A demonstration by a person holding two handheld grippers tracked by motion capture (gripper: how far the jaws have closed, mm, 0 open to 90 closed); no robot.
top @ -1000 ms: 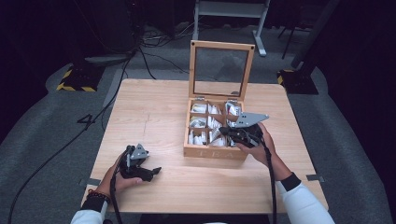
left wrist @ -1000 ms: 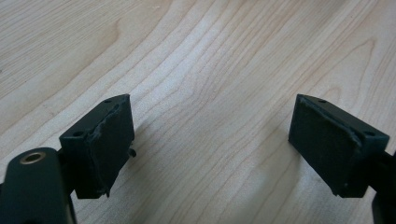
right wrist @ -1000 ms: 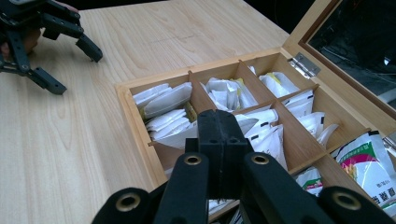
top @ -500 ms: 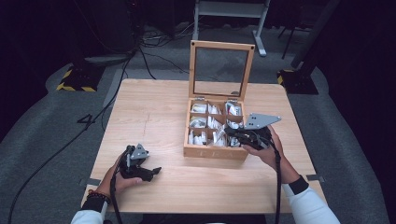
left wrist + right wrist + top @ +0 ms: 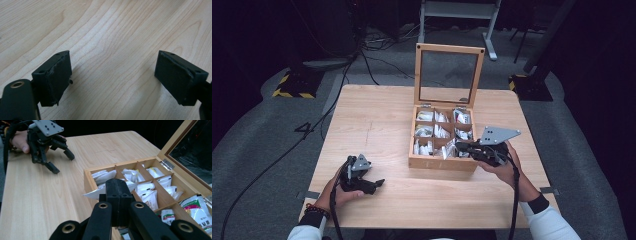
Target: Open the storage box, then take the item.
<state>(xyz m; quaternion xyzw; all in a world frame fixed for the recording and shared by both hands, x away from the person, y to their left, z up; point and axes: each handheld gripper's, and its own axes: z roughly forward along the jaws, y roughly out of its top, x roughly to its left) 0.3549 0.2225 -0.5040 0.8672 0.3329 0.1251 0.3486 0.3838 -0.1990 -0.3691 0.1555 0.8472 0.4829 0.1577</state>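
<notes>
- We see the right gripper point(image 5: 461, 146) at the box's point(image 5: 439, 163) front right corner, above the near compartments, held in the person's right hand point(image 5: 507, 170).
- In the right gripper view this gripper point(image 5: 119, 185) has its jaws clenched together, and a white packet point(image 5: 95, 192) sticks out from between them to the left, so we read it as grasping that packet.
- The packet hangs over the box's point(image 5: 86, 176) front wall, its free end out over the table point(image 5: 37, 202) and above the near-left compartment as that view shows it.
- The box is wooden, split into a grid of compartments that hold more white sachets point(image 5: 427, 116); its glass-paned lid point(image 5: 448, 75) stands upright at the back.
- In the right gripper view one larger packet with green print point(image 5: 197, 208) lies in the compartment at the far right.
- The left gripper point(image 5: 373, 184) lies low at the table's point(image 5: 377, 125) near left, well apart from the box, in the left hand point(image 5: 339, 192).
- In the left gripper view its jaws stand released, wide apart, with bare wood point(image 5: 112, 50) between them and nothing held.
- The right gripper view also shows the left gripper point(image 5: 61, 161) farther off, pointing down at the tabletop with its jaws spread.
- Cables trail from both grippers toward the person.
</notes>
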